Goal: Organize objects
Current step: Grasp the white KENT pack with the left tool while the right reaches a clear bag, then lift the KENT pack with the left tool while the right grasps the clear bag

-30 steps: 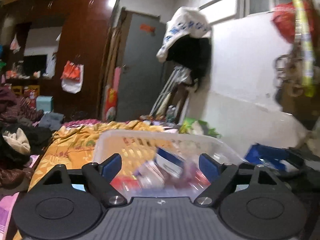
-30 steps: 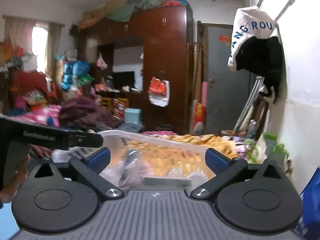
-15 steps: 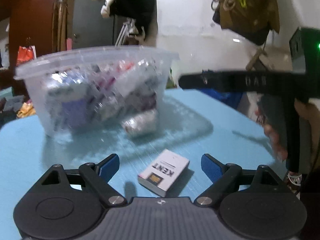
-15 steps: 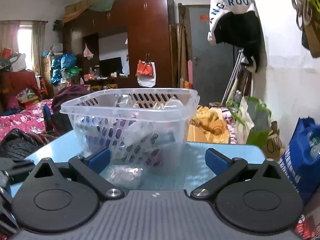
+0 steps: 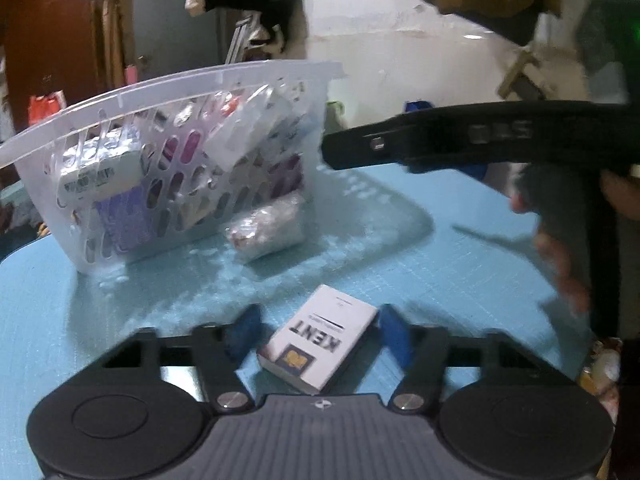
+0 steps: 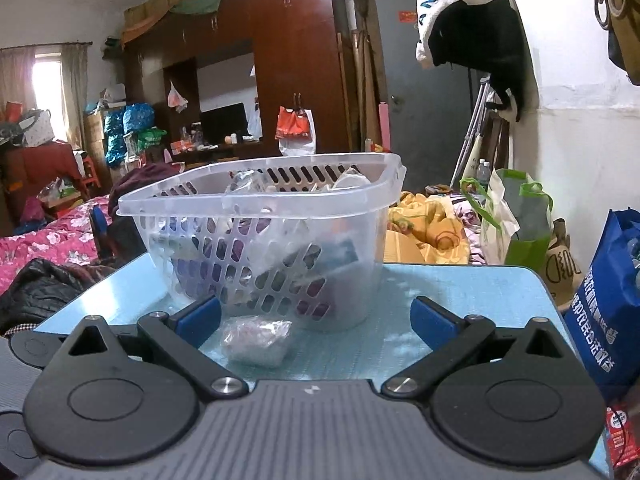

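Slotted basket (image 6: 272,216) (clear plastic) holds packets; left tongs (image 5: 318,330) straddle carton (image 5: 320,338)

Around me: a blue bench (image 6: 460,292), a dark red-brown wardrobe (image 6: 296,60) with bundles stacked on top, a grey door (image 6: 424,92), a white wall (image 6: 580,128) hung with a white-and-black garment (image 6: 472,20), a curtained daylit window (image 6: 48,76), and a floral-covered bed (image 6: 52,236).

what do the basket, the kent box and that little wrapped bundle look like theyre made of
Basket: translucent white plastic, molded slots, slight gloss. KENT box: white printed cardboard, smooth, crisp edges, likely thin paperboard. Bundle: clear crinkly plastic film over something pale; contents unclear.
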### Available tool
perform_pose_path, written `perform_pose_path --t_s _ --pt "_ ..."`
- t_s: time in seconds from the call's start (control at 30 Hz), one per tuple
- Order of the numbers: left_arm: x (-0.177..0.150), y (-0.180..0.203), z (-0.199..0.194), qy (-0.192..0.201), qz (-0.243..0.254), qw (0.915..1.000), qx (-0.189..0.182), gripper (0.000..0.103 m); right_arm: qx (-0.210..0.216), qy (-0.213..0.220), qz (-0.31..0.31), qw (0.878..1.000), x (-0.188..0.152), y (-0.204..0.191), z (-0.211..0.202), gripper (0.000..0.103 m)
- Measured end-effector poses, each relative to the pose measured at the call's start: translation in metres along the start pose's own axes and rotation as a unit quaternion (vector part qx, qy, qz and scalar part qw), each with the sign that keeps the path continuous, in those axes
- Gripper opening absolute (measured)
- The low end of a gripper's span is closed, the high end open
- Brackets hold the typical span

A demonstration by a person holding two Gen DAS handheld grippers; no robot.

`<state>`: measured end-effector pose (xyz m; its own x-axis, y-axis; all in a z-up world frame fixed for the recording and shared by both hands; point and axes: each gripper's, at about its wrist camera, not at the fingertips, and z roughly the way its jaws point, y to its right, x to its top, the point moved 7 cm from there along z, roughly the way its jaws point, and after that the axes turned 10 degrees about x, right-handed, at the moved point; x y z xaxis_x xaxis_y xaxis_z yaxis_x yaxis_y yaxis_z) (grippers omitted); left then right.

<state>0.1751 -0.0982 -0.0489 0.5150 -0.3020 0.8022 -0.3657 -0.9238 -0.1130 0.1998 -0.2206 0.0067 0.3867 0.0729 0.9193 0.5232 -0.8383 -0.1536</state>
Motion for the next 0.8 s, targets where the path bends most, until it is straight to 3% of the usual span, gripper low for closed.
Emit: perform_pose_path --t_s 0.17,0.33,0.53,0.7,0.8 --pt "-0.008 -0.009 -0.013 0.018 -0.01 0.9998 0.009 0.044 0.013 -0.021 0.011 1.0 -0.005 0.0 0.013 0.103" --pt "-0.01 -0.042 -0.017 0.027 -0.054 0.9976 0.035 0.043 0.032 -0.057 0.017 0.998 -0.014 -0.012 0.036 0.103" --pt "-0.013 -0.062 -0.018 0.026 -0.077 0.9955 0.049 0.044 0.022 -0.108 -0.014 0.994 -0.026 -0.031 0.068 0.102" --pt "-0.023 -0.056 -0.026 0.028 -0.057 0.9963 0.058 0.047 0.02 -0.13 -0.019 0.991 -0.034 -0.035 0.074 0.088" --pt "-0.022 -0.054 -0.025 0.03 -0.04 0.9957 0.078 0.042 0.013 -0.135 -0.024 0.991 -0.036 -0.034 0.072 0.068"
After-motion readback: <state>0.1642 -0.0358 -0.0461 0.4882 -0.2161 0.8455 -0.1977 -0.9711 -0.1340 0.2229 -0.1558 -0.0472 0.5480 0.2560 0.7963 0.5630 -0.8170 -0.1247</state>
